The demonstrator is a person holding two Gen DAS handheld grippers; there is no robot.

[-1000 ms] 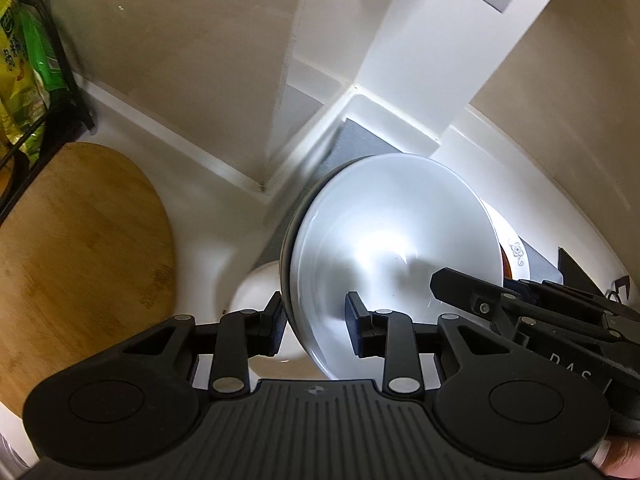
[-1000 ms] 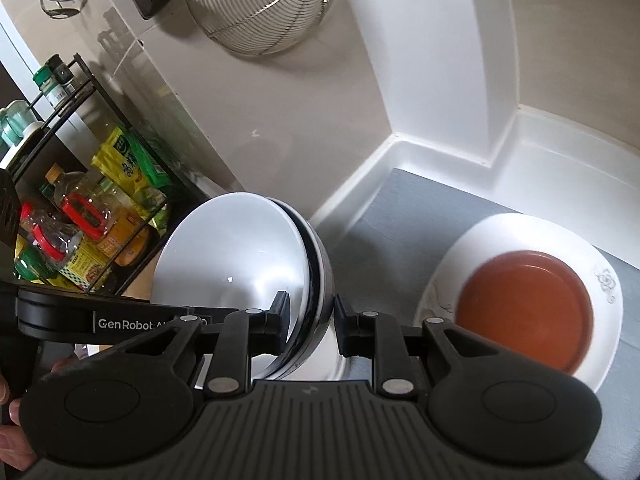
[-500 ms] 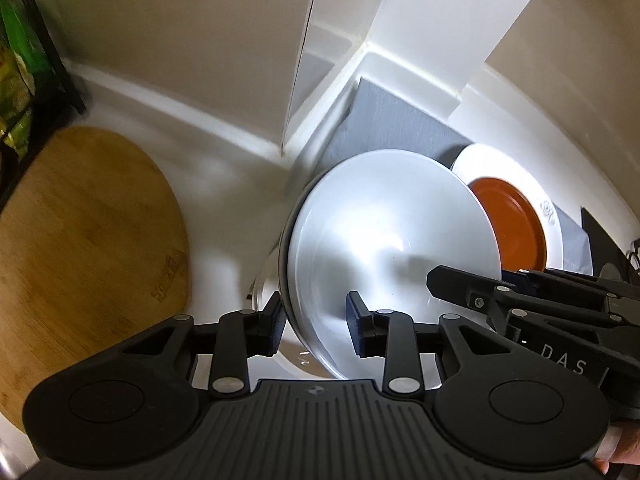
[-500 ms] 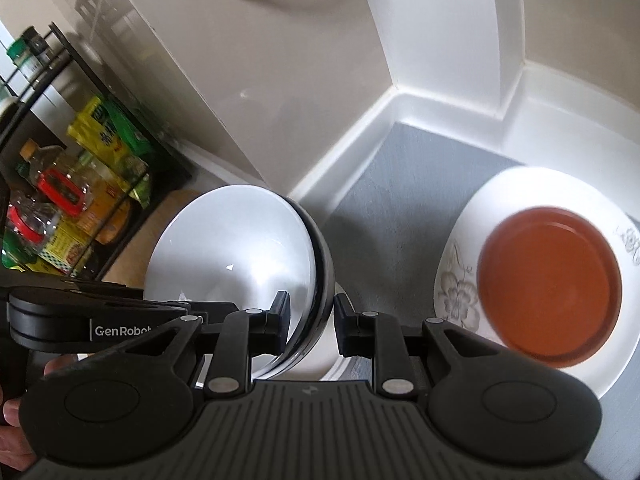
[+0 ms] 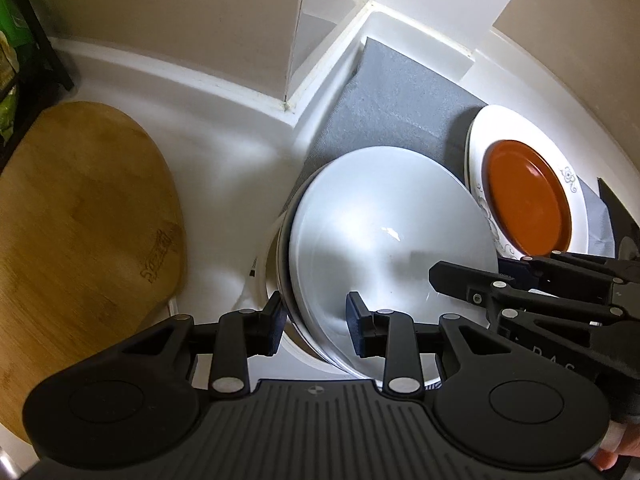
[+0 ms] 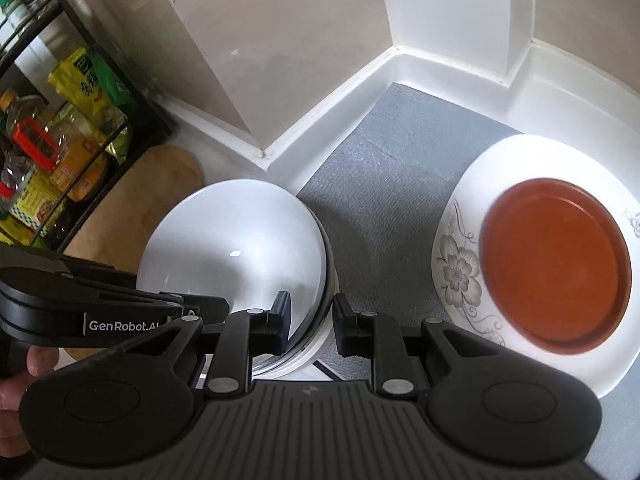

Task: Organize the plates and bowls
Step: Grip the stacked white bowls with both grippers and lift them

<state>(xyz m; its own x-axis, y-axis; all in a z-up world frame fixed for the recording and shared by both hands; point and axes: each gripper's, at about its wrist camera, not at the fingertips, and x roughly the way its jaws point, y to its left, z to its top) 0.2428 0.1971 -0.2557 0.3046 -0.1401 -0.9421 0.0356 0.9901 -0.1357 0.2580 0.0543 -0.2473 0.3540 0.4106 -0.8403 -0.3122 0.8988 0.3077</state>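
A stack of nested white bowls (image 5: 384, 240) is held between both grippers, low over the counter at the edge of a grey mat (image 5: 392, 104). My left gripper (image 5: 316, 324) is shut on its left rim. My right gripper (image 6: 310, 320) is shut on its right rim; the bowls show in the right wrist view (image 6: 236, 248) too. A white flowered plate (image 6: 456, 272) with a small brown plate (image 6: 556, 268) on it lies on the mat to the right; both plates show in the left wrist view (image 5: 528, 196).
A round wooden board (image 5: 76, 232) lies on the white counter to the left. A black rack (image 6: 60, 128) with bottles and packets stands at far left. Beige walls and a white pillar close the back.
Both grippers have carried the bowl stack down and toward the mat. The plates now show larger and closer on the right.
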